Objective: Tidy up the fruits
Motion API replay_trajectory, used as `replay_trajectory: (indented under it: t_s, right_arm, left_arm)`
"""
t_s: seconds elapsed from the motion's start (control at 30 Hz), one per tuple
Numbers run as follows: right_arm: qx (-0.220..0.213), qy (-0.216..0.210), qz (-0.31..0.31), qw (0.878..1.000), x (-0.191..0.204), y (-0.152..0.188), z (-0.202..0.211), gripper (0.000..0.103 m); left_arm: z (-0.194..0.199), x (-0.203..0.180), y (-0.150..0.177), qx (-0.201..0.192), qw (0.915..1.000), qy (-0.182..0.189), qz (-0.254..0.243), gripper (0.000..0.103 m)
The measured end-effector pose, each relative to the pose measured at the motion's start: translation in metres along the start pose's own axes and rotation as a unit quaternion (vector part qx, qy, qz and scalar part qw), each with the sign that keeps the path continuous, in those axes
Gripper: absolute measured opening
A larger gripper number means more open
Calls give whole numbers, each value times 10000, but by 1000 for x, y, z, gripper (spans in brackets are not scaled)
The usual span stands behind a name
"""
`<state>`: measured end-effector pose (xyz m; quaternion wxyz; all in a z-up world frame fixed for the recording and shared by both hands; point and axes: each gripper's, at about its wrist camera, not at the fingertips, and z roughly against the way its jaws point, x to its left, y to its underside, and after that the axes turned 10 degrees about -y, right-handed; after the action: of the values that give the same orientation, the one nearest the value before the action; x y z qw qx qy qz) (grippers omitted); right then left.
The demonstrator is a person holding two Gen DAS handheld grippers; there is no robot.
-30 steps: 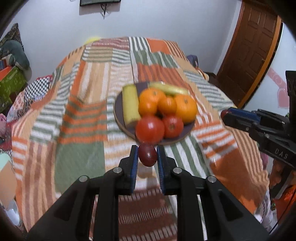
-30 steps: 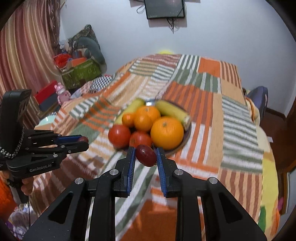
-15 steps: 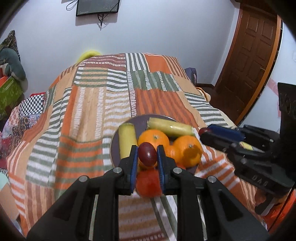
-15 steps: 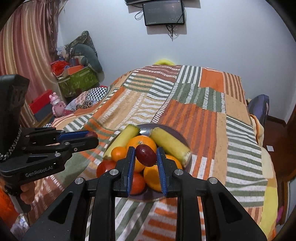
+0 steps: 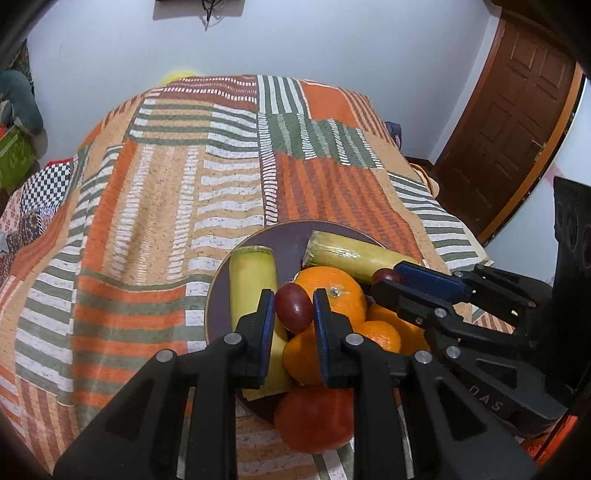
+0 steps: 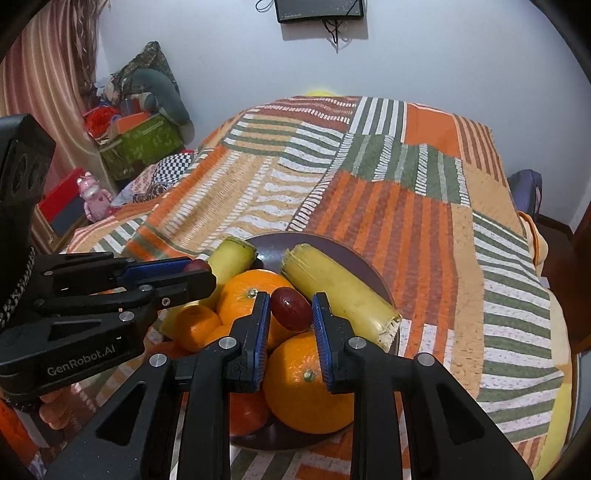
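A dark round plate sits on the patchwork bedspread, holding two banana pieces, several oranges and tomatoes. My left gripper is shut on a dark red grape and holds it above the fruit pile. My right gripper is shut on another dark red grape, also over the pile. Each gripper shows in the other's view, the right one at the right and the left one at the left.
The striped bedspread covers the bed around the plate. A brown door is at the right. Boxes, toys and a curtain stand at the bed's left side. A screen hangs on the far wall.
Both grippers have moved forward with their grapes, from short of the plate's near edge to above the fruit pile. They stay shut.
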<state>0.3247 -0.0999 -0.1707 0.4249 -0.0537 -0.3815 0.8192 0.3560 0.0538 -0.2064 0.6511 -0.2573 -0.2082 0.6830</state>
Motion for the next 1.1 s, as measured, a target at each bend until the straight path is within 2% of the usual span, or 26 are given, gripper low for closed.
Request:
replay_trajectory:
  t_s: [0.07,0.13,0.27,0.4,0.5,0.67,0.87,1.1]
  right_arm:
    - [11,27,-11,10000,-1,0,-2,22]
    - [56,16,-39,10000,-2,0,-4,22]
    - [39,2,-95,9999,-4,1,-1,32]
    - [-100,52,-76,9999,-1,-1,14,32]
    - [-299,72,-47,9995,5,-4,34,32]
    - [-814,117,52,9966,24,-11,87,32]
    - [-1578,99,258,9871,62,-15,165,33]
    - [-2368,51,415,9707,102,-2,240,36]
  left_arm:
    - [-5,0,0,94,9999,49,20,22]
    - [-7,0,0,145,9999,67,54,36]
    - [0,1,1,93,9999,106,91,38]
    - [21,1,1,-103,9999,36,102,38]
    - [52,2,0,-405,9991,-31,108,38]
    - [123,-2,2,-1168,9927,-293,77,38]
    - [222,-10,16,-2067,9777,-340,133,38]
    - [306,-22,45,-2731,9614,-335,76,38]
